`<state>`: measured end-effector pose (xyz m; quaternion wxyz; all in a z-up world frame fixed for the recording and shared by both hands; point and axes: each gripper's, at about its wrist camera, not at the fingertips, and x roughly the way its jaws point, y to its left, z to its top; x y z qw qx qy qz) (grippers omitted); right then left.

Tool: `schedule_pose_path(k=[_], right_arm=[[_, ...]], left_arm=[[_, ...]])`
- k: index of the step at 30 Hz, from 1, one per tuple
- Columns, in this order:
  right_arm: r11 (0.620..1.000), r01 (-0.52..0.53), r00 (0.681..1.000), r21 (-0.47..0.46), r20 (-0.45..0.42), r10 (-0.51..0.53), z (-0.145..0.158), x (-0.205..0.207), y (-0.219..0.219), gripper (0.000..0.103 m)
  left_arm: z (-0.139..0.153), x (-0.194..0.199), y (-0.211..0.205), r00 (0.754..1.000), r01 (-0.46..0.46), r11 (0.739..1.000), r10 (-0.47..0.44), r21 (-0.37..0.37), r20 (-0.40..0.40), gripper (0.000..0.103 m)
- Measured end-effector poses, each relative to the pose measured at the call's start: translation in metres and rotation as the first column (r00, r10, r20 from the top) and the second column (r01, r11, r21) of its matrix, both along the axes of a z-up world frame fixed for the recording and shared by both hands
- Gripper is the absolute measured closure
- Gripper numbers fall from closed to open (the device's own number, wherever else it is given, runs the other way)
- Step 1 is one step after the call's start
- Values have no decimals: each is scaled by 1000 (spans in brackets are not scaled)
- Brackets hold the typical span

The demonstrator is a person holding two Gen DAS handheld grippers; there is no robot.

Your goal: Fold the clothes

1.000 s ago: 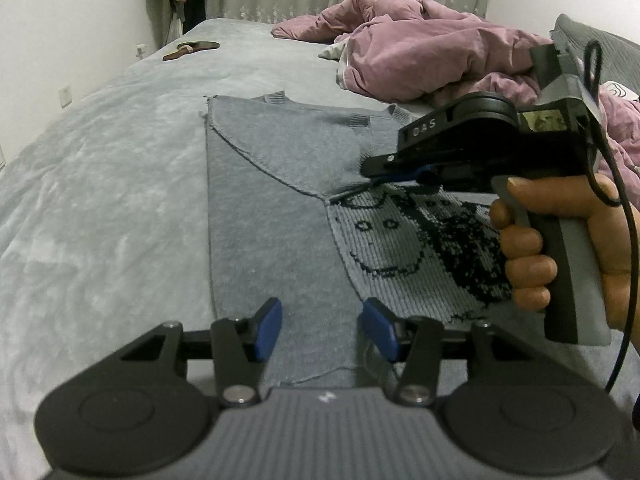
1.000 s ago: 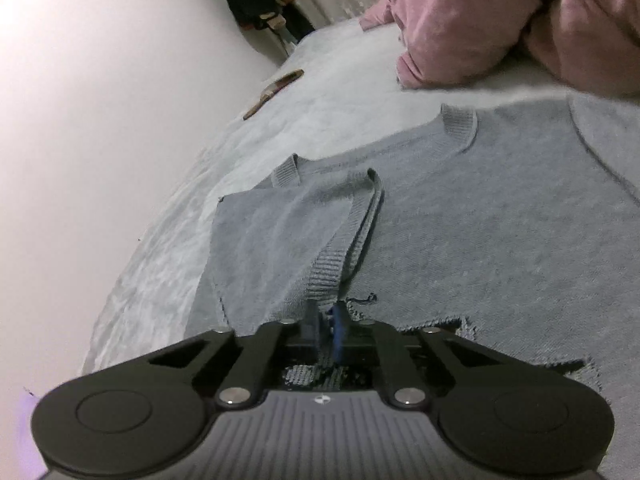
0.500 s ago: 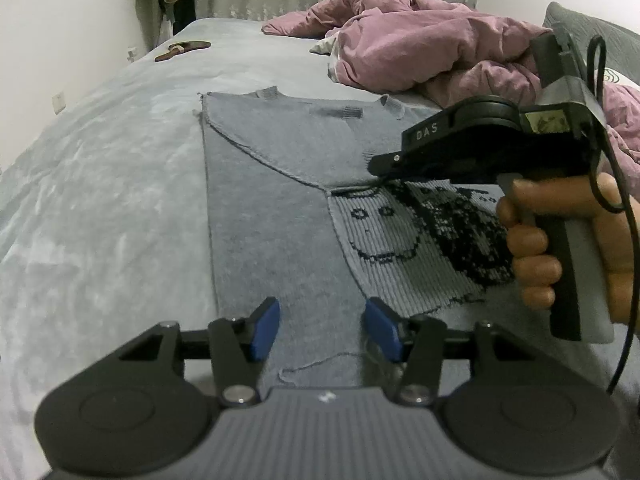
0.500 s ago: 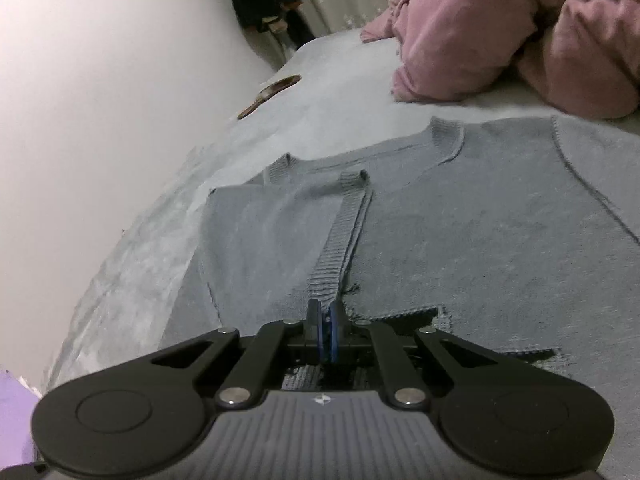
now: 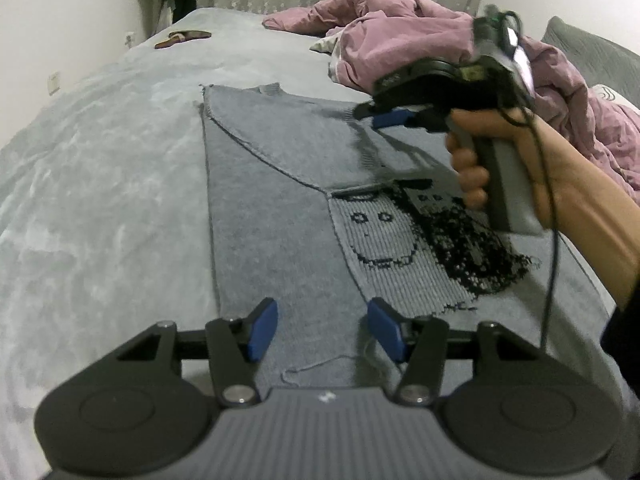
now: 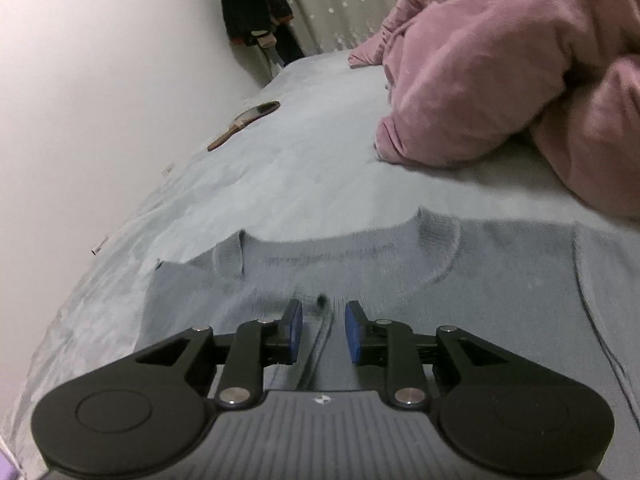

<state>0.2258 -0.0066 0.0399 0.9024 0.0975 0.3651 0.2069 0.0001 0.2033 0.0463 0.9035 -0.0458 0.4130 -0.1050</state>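
Left gripper [image 5: 322,330]: I hold it spread, empty, opening.
Right gripper [image 6: 320,330]: opening, pads clear of the folded sleeve.
Risk: grey knitted sweater [image 5: 276,216], frame centre, may snag and unfold.

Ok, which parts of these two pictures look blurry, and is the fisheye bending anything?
Left wrist view: the right tongs and the hand holding them are motion-smeared, while the grey sweater stays fairly sharp. Right wrist view: the sweater's collar is smeared, the pink duvet soft. Both views bow the bed outward and darken the corners.
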Motion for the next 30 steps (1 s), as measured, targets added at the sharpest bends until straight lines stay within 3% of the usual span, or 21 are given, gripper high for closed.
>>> schedule_pose_path(k=[3,4,5,6,13,20,26,30], right_arm=[[998,-32,999,-62,27,34,-5,5,10,81],[996,-39,998,-74,37,42,-5,5,12,86],[996,-41,998,-75,51,45,-4,4,12,96],[996,-43,997,-75,64,48,-4,2,12,97],[996,-7,992,-86,122,17,7,-2,9,98],[988,7,996,-152,90,7,-3,3,15,98],[989,54,993,-140,108,-39,-4,-1,13,98],[981,54,993,-189,114,-32,-7,-2,20,98]], left_arm=[[-1,1,1,1000,3,1000,-3,-3,0,50],[-1,1,1,1000,3,1000,-3,-3,-1,50],[-1,1,0,1000,4,1000,-4,0,0,50],[-1,1,0,1000,6,1000,-6,4,0,49],[-1,2,-2,1000,9,1000,-9,15,2,49],[-2,1,-3,1000,17,1000,-17,24,5,47],[-1,1,-1,1000,20,1000,-20,19,4,47],[-1,1,-2,1000,22,1000,-22,21,5,47]])
